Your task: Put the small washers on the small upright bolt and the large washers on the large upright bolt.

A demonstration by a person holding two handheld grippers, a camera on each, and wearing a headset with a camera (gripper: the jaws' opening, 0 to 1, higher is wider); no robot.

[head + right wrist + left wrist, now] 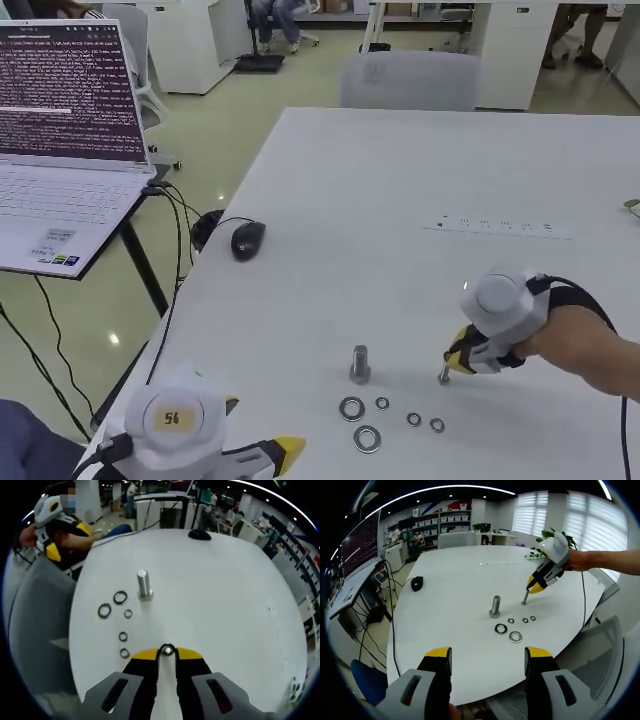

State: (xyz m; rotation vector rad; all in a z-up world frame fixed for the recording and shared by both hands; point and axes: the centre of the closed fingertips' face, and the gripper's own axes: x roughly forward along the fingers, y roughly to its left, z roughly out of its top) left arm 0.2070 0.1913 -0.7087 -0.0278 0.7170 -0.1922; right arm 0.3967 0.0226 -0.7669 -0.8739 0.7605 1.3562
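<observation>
Right hand-held gripper (166, 656) grips small bolt (167, 650); washers (120, 597) loose.

Lower centre crowded, upper tabletop open.
Head view: white table (420, 170) bare across centre and upper right. Obstacles lower centre: large bolt (360, 365) upright, five washers (367, 438) flat just below it, right gripper (447, 369) clamped on small bolt (443, 377) just right of them. Mouse (248, 240) near the table's left edge; laptop (60, 150) off the table, upper left.

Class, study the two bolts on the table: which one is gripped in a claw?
The small bolt, clamped between the jaws of the right claw. The large bolt stands upright and free on the table, with nothing gripping it.
</observation>
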